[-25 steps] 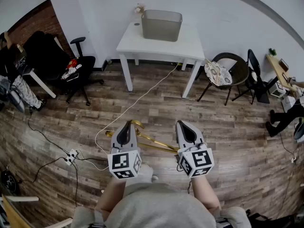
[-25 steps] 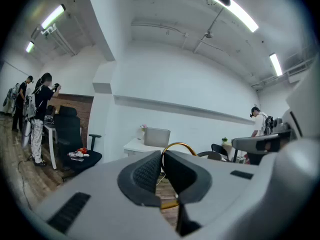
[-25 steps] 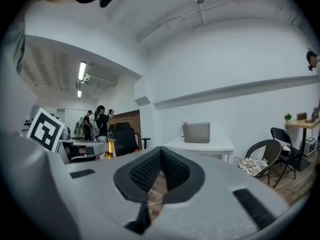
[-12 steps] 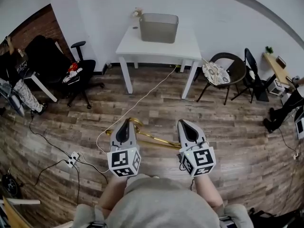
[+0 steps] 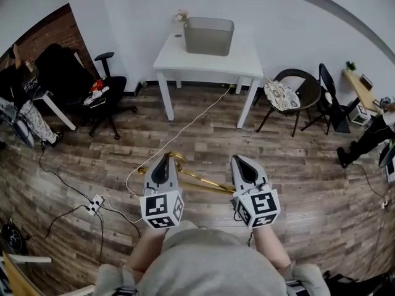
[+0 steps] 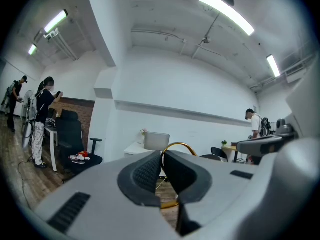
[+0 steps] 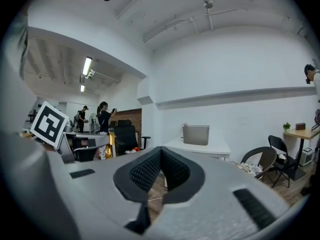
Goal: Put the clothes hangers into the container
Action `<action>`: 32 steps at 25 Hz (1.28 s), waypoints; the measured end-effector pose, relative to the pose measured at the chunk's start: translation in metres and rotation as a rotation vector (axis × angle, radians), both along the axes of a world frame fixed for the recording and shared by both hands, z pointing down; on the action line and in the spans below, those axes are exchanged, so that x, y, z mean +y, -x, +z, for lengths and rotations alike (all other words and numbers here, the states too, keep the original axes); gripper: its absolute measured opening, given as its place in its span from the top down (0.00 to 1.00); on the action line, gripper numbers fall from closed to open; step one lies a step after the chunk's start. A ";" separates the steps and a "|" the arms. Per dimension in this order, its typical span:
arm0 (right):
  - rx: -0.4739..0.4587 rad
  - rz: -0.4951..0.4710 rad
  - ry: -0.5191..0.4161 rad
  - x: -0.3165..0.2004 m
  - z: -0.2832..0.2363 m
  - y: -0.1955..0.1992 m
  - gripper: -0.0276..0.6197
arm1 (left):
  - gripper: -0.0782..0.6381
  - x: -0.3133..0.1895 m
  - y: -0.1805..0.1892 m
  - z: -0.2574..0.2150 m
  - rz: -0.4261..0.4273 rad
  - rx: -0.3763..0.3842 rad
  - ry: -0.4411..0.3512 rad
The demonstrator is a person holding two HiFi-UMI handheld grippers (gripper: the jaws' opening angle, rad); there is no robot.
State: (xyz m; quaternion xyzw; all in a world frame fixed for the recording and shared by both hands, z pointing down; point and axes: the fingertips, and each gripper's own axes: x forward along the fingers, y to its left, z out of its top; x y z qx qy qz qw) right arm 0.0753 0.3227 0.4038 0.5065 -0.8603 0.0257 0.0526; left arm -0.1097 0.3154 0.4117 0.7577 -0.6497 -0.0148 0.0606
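A gold clothes hanger (image 5: pixel 199 181) hangs low over the wooden floor in front of me. My left gripper (image 5: pixel 163 163) is shut on it near the hook, and the gold hook (image 6: pixel 183 146) curves out from between the closed jaws of the left gripper (image 6: pixel 162 156). The hanger's bar runs right to the side of my right gripper (image 5: pixel 239 164). The right gripper (image 7: pixel 161 154) is shut, with nothing showing between its jaws. The grey container (image 5: pixel 208 34) stands at the back of a white table (image 5: pixel 244 63), well ahead of both grippers; the container (image 7: pixel 196 134) is also in the right gripper view.
A black office chair (image 5: pixel 102 91) stands left of the table and a wicker chair (image 5: pixel 295 94) right of it. A white cable (image 5: pixel 185 128) runs across the floor to a power strip (image 5: pixel 92 205). People stand at the far left and right edges.
Both grippers and the hanger hold the same pose. The view has shifted only slightly, and the person at the right edge has moved.
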 end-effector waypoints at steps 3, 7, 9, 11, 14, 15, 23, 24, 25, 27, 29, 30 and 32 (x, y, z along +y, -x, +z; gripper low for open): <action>0.003 0.002 0.002 0.005 0.003 0.002 0.96 | 0.86 0.005 0.000 0.000 0.003 -0.001 -0.005; -0.009 0.003 0.011 0.008 0.005 0.003 0.96 | 0.86 0.005 -0.001 0.000 0.011 0.000 -0.002; -0.015 -0.004 0.016 0.010 0.006 0.005 0.96 | 0.86 0.006 -0.003 -0.001 0.014 0.002 -0.002; -0.019 -0.009 0.020 0.013 0.007 0.005 0.96 | 0.86 0.007 -0.006 -0.001 0.017 0.004 -0.001; -0.023 -0.008 0.016 0.012 0.008 0.005 0.96 | 0.86 0.004 -0.007 0.001 0.023 0.009 0.001; -0.023 -0.006 0.014 0.010 0.008 0.005 0.96 | 0.86 0.002 -0.007 0.002 0.024 0.010 0.002; -0.021 0.014 0.025 -0.019 0.013 0.001 0.96 | 0.86 -0.029 -0.011 0.008 0.035 0.020 0.013; -0.019 0.015 0.026 -0.025 0.013 0.001 0.96 | 0.86 -0.036 -0.011 0.008 0.036 0.022 0.013; -0.017 0.016 0.026 -0.033 0.013 0.002 0.96 | 0.86 -0.043 -0.010 0.008 0.037 0.023 0.013; -0.013 0.016 0.024 -0.047 0.014 0.004 0.96 | 0.86 -0.058 -0.008 0.009 0.036 0.024 0.010; -0.009 0.017 0.016 -0.058 0.016 0.006 0.96 | 0.86 -0.070 -0.007 0.013 0.037 0.025 0.005; -0.008 0.019 0.013 -0.064 0.018 0.006 0.96 | 0.86 -0.075 -0.006 0.015 0.039 0.027 0.003; -0.006 0.024 0.011 -0.082 0.018 0.007 0.96 | 0.86 -0.094 -0.005 0.016 0.044 0.033 0.004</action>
